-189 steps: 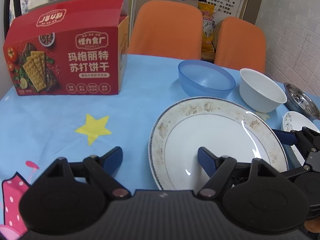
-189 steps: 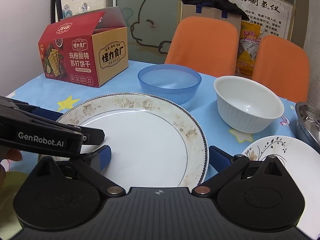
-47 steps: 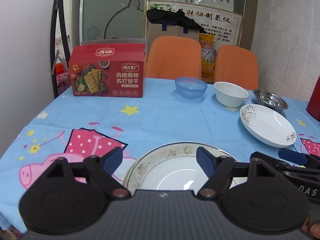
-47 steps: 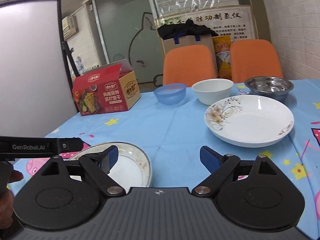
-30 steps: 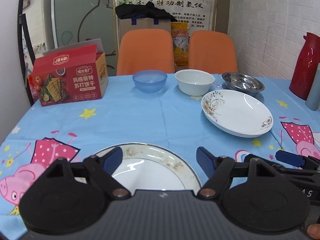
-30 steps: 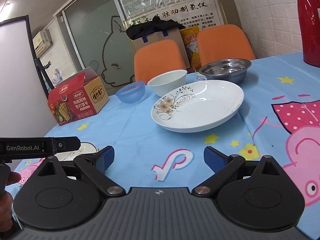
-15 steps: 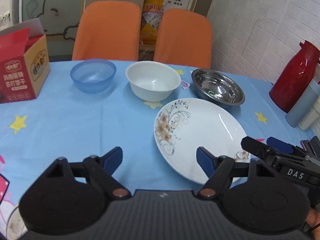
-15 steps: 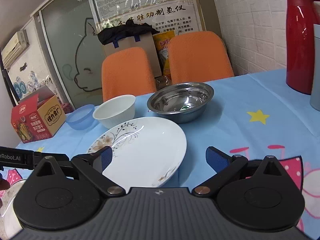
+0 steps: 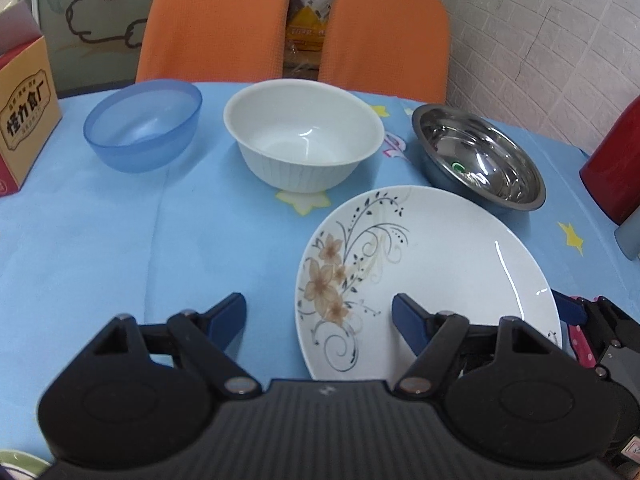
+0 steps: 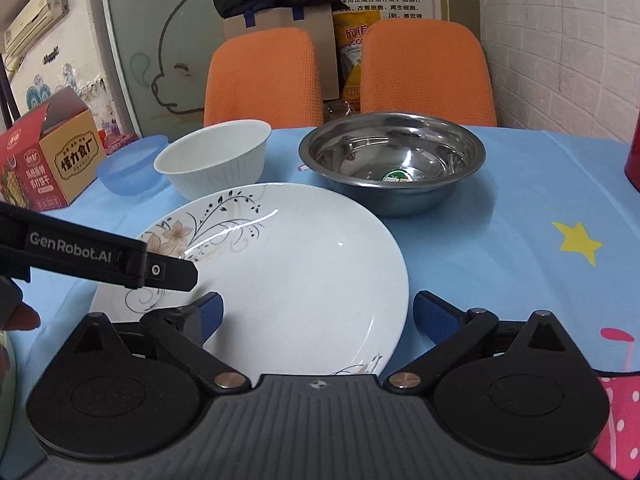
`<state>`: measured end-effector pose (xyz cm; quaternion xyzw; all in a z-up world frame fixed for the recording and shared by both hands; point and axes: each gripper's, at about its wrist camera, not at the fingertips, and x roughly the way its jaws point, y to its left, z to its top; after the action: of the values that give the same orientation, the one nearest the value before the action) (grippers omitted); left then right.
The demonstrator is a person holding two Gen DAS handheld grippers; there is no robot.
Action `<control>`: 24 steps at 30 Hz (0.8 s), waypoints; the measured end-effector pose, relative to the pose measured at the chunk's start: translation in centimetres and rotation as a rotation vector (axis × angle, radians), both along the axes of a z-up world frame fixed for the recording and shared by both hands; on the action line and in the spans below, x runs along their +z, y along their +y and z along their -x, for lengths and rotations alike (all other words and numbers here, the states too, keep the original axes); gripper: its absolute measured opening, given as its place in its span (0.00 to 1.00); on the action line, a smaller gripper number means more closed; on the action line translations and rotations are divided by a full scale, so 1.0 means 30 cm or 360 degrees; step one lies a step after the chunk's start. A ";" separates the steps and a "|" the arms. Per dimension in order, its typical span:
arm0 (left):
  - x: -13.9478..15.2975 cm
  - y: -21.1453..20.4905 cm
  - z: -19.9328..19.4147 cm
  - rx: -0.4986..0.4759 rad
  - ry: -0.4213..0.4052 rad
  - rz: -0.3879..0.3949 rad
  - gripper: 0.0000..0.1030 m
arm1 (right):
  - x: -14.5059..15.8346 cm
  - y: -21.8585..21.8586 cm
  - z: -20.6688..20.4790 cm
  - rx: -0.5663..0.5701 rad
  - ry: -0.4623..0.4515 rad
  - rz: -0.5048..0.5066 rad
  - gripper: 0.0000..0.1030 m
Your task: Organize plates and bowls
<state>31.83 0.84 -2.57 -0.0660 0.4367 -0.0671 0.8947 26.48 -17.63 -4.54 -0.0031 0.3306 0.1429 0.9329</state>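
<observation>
A white plate with a flower pattern [image 9: 432,272] lies on the blue tablecloth; it also shows in the right wrist view [image 10: 288,280]. Behind it stand a blue plastic bowl [image 9: 144,124], a white bowl [image 9: 304,136] and a steel bowl [image 9: 480,160]. My left gripper [image 9: 320,316] is open over the plate's left rim, one finger on each side. My right gripper [image 10: 316,316] is open over the plate's right rim, one finger on each side. Neither holds anything. A sliver of the large rimmed plate [image 9: 16,460] shows at the bottom left.
A red cracker box [image 10: 44,156] stands at the left. A red thermos [image 9: 616,164] and a grey cup [image 9: 630,236] stand at the right. Two orange chairs [image 10: 264,76] are behind the table.
Both grippers have moved right and forward, away from the large rimmed plate, and now close in on the flower plate. The jaws stay open.
</observation>
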 end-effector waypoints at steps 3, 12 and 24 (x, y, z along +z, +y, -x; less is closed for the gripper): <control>-0.005 -0.019 0.009 -0.0013 -0.0024 -0.0074 0.69 | 0.007 -0.012 -0.010 0.0016 0.0009 0.0000 1.00; 0.003 -0.058 0.040 -0.0030 -0.0086 -0.0098 0.46 | 0.020 0.012 0.007 -0.0031 -0.0018 0.0001 1.00; 0.086 -0.037 0.214 -0.0005 -0.0182 -0.0131 0.28 | 0.080 0.048 0.214 -0.0106 -0.0147 -0.0085 1.00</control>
<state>25.40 -0.26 0.01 -0.0246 0.3874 -0.0542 0.9200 20.06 -16.19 -2.15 0.0261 0.2833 0.1202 0.9511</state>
